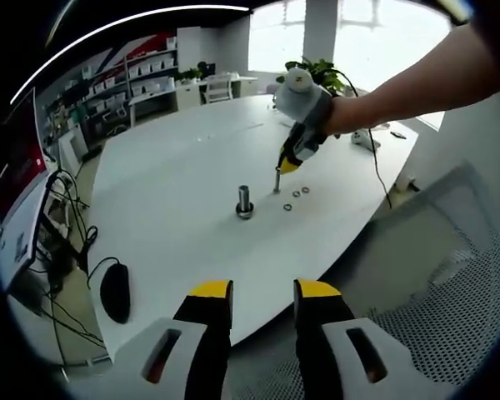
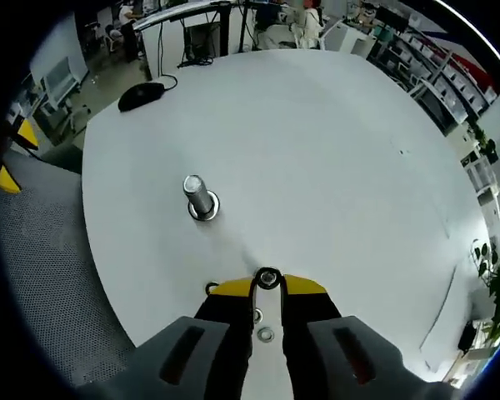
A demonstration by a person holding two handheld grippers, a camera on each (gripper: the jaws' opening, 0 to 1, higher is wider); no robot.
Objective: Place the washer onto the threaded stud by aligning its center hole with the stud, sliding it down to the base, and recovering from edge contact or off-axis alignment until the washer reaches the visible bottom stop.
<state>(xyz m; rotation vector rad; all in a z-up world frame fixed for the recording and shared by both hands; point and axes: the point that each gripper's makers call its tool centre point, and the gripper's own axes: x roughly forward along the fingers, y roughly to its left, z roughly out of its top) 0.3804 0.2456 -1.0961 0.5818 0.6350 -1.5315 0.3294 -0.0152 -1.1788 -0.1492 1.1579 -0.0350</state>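
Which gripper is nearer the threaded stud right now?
Right. The right gripper is down at the table beside the threaded stud, pinching a washer. The left gripper hangs back off the table edge, open.

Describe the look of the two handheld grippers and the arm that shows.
Both grippers have black jaws with yellow tips on grey bodies with dark slots: left gripper, right gripper. In the left gripper view, the right one carries a white-grey housing. The person's forearm is bare.
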